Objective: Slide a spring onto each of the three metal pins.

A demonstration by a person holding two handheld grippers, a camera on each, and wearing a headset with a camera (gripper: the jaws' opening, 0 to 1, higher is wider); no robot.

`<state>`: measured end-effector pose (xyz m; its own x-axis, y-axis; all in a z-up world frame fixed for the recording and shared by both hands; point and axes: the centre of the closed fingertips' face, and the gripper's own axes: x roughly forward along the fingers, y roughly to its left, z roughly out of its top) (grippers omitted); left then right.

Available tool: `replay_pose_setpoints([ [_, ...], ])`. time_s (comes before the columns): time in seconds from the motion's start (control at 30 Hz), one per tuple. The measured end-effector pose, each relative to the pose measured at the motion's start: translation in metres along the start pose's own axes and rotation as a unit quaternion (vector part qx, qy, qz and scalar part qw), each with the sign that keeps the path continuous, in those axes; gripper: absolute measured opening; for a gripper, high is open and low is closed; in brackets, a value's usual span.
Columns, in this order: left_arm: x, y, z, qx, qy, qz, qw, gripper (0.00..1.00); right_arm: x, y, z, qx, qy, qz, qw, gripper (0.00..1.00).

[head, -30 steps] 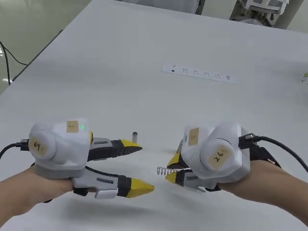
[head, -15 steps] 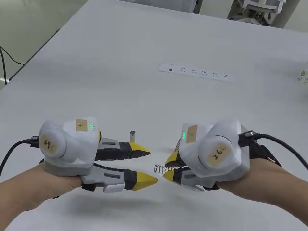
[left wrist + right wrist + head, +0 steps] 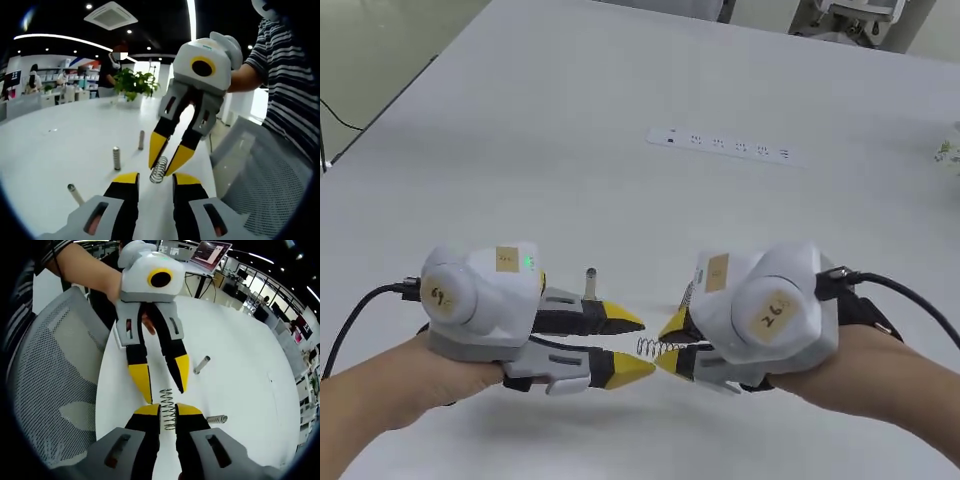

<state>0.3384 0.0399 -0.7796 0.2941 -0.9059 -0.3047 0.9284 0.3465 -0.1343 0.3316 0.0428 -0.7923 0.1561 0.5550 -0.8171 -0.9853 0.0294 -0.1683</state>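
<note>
Closing in since the earlier frames, the left gripper (image 3: 644,344) now meets the right gripper (image 3: 663,346) almost tip to tip, low over the white table (image 3: 570,120). The left gripper's jaws stand moderately apart and grip nothing. The right gripper's jaws are pinched nearly together on one end of the spring (image 3: 651,347), which sticks out level toward the left gripper, its free end lying between those open yellow tips. A white power strip (image 3: 730,148) lies well beyond both, farther across the table. Three metal pins (image 3: 116,158) show in the left gripper view, on the table beside the spring and apart from it, the nearest one tilted.
</note>
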Motion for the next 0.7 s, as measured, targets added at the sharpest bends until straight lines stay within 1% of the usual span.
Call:
replay_pose_setpoints([
  [0.2, 0.001, 0.0004, 0.0003, 0.002, 0.0, -0.004, 1.0, 0.14, -0.0013, -0.0019, 0.0018, -0.003, -0.002, -0.002, 1.0, 0.08],
  [0.4, 0.0025, -0.0021, -0.0004, 0.002, 0.0, -0.009, 1.0, 0.08, -0.0024, -0.0028, 0.0018, -0.005, -0.002, -0.002, 1.0, 0.08],
  [0.7, 0.002, -0.0012, 0.0016, 0.0, -0.003, -0.005, 1.0, 0.09, -0.0032, -0.0033, 0.0029, -0.006, -0.004, -0.002, 1.0, 0.08],
])
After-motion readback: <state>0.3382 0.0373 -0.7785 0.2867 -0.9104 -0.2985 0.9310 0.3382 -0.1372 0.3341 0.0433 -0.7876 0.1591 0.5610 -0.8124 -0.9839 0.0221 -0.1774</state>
